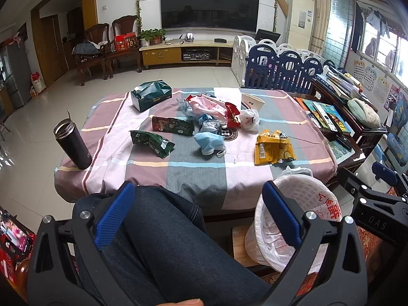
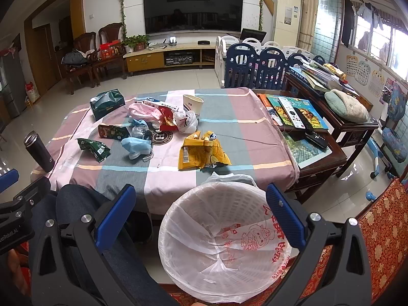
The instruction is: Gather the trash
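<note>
Trash lies scattered over the middle of the table (image 2: 267, 137), on its checked pink, grey and teal cloth. Nearest me is a crumpled yellow snack bag (image 2: 201, 151), flat, its long axis running from me toward the far edge, torn end away from me. To its left sits a crushed blue face mask (image 2: 135, 146), then two dark green foil packets (image 2: 94, 149) lying flat with their long axes roughly crosswise. Further back is a heap of pink and white plastic bags (image 2: 153, 113) with a red wrapper, a white paper cup (image 2: 192, 104) upright, and a green tissue pack (image 2: 107, 103) at the far left corner. A dark metal flask (image 2: 39, 151) stands open at the left edge. Below the near edge, a round white lattice bin (image 2: 224, 237) holds only its thin translucent liner with red print. My right gripper (image 2: 201, 219) hangs above the bin, blue-padded fingers spread wide, gripping nothing. My left gripper (image 1: 201, 219) hovers over my denim-clad knee (image 1: 163, 242), equally wide and empty.
</note>
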A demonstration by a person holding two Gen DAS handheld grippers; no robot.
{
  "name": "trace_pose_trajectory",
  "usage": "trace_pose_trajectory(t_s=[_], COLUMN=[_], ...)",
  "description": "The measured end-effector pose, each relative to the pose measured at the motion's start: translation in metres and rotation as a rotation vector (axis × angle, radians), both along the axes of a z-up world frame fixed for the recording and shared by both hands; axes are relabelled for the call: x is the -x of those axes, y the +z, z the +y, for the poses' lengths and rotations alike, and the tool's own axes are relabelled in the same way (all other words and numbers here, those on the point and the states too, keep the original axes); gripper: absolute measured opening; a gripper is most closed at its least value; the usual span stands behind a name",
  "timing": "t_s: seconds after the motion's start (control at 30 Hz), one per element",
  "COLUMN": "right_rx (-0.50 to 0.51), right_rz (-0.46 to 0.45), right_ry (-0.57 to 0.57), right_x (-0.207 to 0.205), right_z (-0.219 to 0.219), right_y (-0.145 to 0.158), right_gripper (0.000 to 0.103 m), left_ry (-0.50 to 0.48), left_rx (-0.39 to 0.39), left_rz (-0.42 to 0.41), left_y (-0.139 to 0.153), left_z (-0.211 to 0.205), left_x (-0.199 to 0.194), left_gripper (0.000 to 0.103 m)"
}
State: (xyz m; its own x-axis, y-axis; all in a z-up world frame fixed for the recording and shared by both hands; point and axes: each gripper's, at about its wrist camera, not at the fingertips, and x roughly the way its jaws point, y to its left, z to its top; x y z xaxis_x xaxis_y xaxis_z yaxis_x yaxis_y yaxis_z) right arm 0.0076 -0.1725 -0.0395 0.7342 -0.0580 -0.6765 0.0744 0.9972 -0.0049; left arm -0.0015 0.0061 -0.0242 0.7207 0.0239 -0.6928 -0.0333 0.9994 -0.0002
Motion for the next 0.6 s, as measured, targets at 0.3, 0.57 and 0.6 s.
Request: trace_pose_trajectory(t_s=[0.3, 0.57, 0.6], right_rx=[0.002, -0.009, -0.009], right_rz=[0.002, 0.011, 0.012], right_ry=[0.006, -0.002, -0.002], right_x=[-0.0031, -0.0042, -0.004], right_z=[0.0038, 0.0014, 0.0016], right_y=[0.0034, 0.0019, 0.0018], right_gripper=[0.1, 0.1, 0.1], left_ry=[0.005, 0.006, 0.006], left_rx=[0.003, 0.003, 0.004], left_rz=[0.004, 0.007, 0.008], left_y=[0.0013, 0.0015, 0.0014], left_z=[0.001, 0.0006, 0.0006], left_x=[-0.0021, -0.0019, -0.0019], left_gripper=[0.1, 0.1, 0.1])
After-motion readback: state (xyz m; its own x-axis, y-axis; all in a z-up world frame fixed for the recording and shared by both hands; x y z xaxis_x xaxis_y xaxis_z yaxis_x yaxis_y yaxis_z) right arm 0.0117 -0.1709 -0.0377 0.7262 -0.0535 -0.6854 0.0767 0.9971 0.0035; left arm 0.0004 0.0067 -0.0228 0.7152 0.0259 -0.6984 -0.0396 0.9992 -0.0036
